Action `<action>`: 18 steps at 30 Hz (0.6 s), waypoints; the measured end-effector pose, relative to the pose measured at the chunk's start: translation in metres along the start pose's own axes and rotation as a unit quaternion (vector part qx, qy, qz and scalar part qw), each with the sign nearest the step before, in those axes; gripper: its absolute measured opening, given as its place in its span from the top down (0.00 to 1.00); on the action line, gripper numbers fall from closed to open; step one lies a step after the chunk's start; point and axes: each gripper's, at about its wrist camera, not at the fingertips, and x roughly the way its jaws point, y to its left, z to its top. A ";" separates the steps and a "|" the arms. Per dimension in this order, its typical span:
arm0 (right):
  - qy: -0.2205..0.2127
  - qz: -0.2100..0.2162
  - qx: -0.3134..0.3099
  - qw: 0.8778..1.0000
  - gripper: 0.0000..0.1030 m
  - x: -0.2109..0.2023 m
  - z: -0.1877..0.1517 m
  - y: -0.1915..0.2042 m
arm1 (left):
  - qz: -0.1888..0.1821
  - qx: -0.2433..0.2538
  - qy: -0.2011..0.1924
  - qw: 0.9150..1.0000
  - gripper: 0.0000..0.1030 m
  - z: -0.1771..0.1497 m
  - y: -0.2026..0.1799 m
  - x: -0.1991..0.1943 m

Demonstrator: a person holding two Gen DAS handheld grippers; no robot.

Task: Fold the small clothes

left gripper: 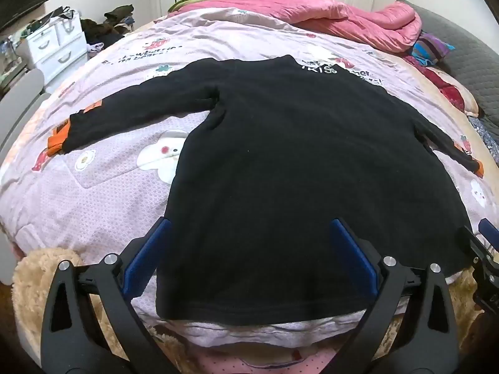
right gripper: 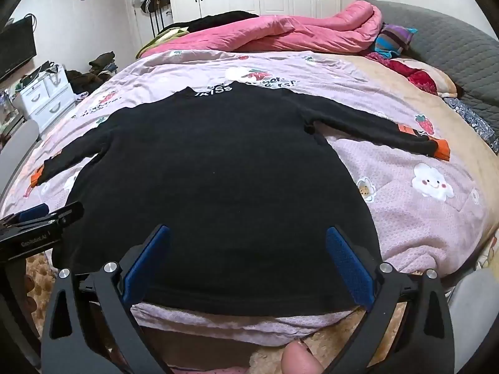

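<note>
Looking down both wrist views, I see the black sweater (left gripper: 280, 162) (right gripper: 218, 180) spread flat on the bed's pink printed quilt (left gripper: 109, 193) (right gripper: 421, 218), collar toward the far side, both sleeves stretched outward with orange cuffs showing. My left tongs (left gripper: 249, 249) hang spread wide above the hem near its left corner, pinching nothing. My right tongs (right gripper: 246, 252) are likewise spread wide above the hem toward its right side, with the blue pads (right gripper: 349, 268) clear of the cloth.
</note>
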 end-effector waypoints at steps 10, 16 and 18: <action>-0.005 0.004 -0.001 1.000 0.04 -0.002 -0.002 0.002 | 0.003 0.004 -0.001 1.000 0.08 -0.001 -0.003 -0.002; -0.002 0.004 -0.004 1.000 0.04 -0.002 -0.001 0.004 | 0.000 0.003 0.000 1.000 0.08 0.000 0.001 -0.003; -0.001 0.004 -0.004 1.000 0.04 -0.002 -0.001 0.004 | -0.001 0.003 -0.001 1.000 0.08 0.000 0.001 0.000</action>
